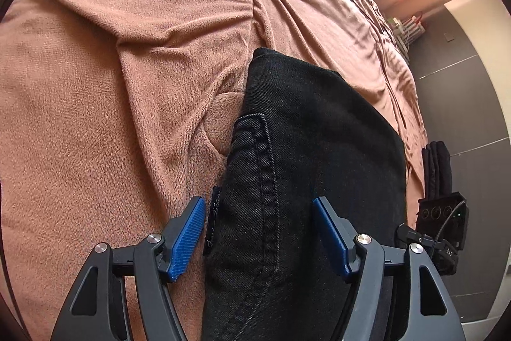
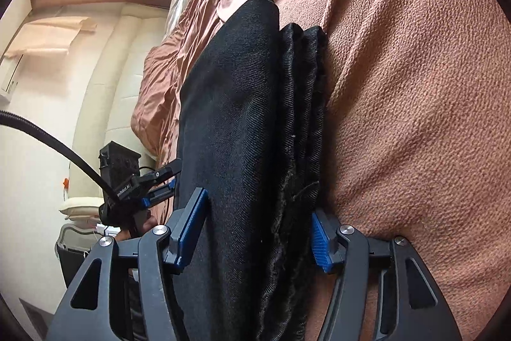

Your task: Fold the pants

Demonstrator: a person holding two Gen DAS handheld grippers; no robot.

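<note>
Left gripper [image 1: 259, 214] is spread wide w/ the pants [image 1: 306, 181] sitting between the blue pads [image 1: 188, 232], but I can't see either pad actually pressing the cloth, so it straddles the bundle rather than clamps it. Right gripper [image 2: 259, 214] looks much the same: jaws well apart, one on each side of the stack, pads right up against the fabric edges. Can't tell for sure if it's pinching or just bracketing.

The pants are black denim, already folded into a thick bundle, lying on the brown fleece blanket [image 1: 80, 133] on the bed. In the right view I can see several layers stacked, w/ a raw seam edge showing along the side.

Handling-wise, imo: denim is heavy-ish and kinda stiff for cloth, so it keeps a crease ok but the layers want to spring apart and slide over each other. Not slippery, not fragile, tbh pretty forgiving. The blanket underneath is soft and squishy, so pushing down just sinks in, no firm backing.

Where I'd grab: across the full stack near the folded edge, both sides at once, so every layer gets caught. Grabbing only the top layer would prob peel the fold open. The thick seam by the pocket stitching [image 1: 266, 168] gives a decent bite too.
</note>
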